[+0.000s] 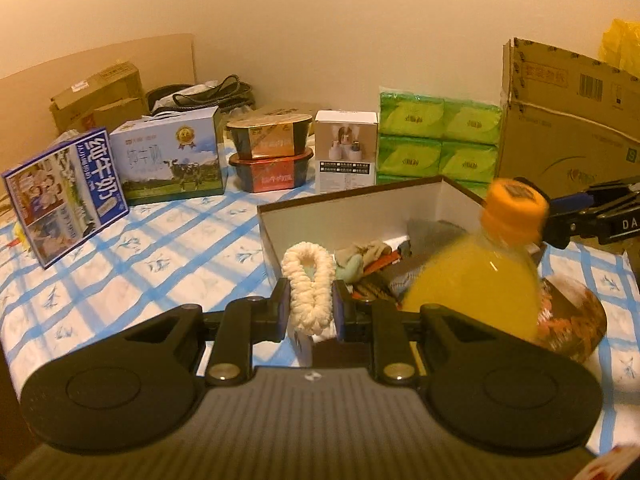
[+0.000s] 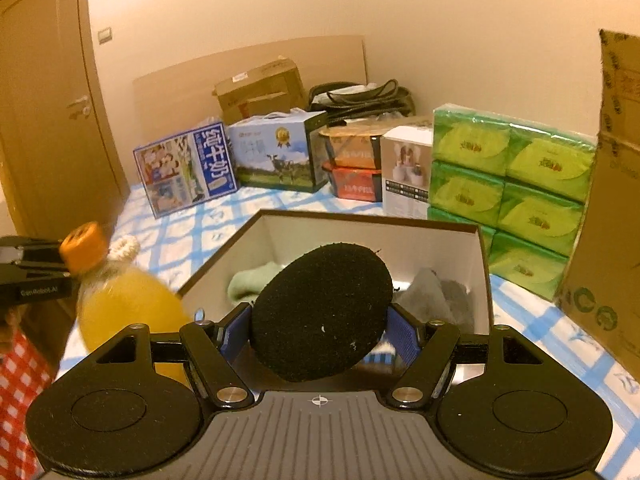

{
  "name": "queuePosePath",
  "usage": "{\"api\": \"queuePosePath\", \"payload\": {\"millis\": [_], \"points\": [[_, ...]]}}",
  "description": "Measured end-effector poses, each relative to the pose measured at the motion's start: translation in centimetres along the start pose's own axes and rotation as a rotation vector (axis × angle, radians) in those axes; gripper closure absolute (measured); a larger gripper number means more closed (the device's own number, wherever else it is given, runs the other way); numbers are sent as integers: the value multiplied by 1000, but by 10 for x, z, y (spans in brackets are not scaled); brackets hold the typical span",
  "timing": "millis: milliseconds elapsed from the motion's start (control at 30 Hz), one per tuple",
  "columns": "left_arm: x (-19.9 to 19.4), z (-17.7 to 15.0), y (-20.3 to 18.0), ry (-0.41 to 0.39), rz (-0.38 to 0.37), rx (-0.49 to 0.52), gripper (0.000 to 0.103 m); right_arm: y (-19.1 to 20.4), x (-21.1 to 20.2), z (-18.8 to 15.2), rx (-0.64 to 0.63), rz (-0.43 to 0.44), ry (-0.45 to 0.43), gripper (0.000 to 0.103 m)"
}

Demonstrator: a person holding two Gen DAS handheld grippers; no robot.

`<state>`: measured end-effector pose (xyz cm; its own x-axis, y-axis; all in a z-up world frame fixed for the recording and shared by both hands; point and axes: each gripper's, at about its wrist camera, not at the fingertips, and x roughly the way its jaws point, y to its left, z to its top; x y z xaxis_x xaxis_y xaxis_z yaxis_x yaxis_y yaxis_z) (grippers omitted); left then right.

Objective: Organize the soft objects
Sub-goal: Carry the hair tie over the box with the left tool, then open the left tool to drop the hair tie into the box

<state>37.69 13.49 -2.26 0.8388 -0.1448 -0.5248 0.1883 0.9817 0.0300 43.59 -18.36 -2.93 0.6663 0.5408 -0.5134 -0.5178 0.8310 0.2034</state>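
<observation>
My left gripper (image 1: 311,304) is shut on a cream knitted scrunchie (image 1: 309,280), held just in front of the near wall of an open white-lined box (image 1: 344,210). The box holds soft items: a mint green cloth (image 2: 250,280) and a grey cloth (image 2: 436,294). My right gripper (image 2: 316,330) is shut on a round black pad (image 2: 322,312), held over the box's near edge. The right gripper also shows in the left wrist view (image 1: 568,220), at the far right. The left gripper shows at the left edge of the right wrist view (image 2: 36,272).
An orange juice bottle (image 1: 480,272) stands tilted between the grippers, beside the box. Behind the box stand milk cartons (image 1: 66,196), stacked instant-noodle bowls (image 1: 270,156), a white carton (image 1: 346,152), green tissue packs (image 1: 438,136) and a large cardboard box (image 1: 568,128). A blue checked cloth (image 1: 140,260) covers the surface.
</observation>
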Motion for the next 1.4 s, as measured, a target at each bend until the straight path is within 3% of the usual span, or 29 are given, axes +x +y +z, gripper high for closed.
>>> {"api": "queuePosePath", "payload": {"millis": [367,967,1233,1400], "points": [[65,29,23,48,-44,-3,83,-46,44,25,36,-51,49,31],[147,35,-5,219,-164,123,79,-89,79,5,14,-143,198,31],[160,32,-8,239,-166,133,70,-95,82,3,20,-140,211,31],[162,32,-10,238,-162,138,59,-98,85,3,31,-135,216,31]]}}
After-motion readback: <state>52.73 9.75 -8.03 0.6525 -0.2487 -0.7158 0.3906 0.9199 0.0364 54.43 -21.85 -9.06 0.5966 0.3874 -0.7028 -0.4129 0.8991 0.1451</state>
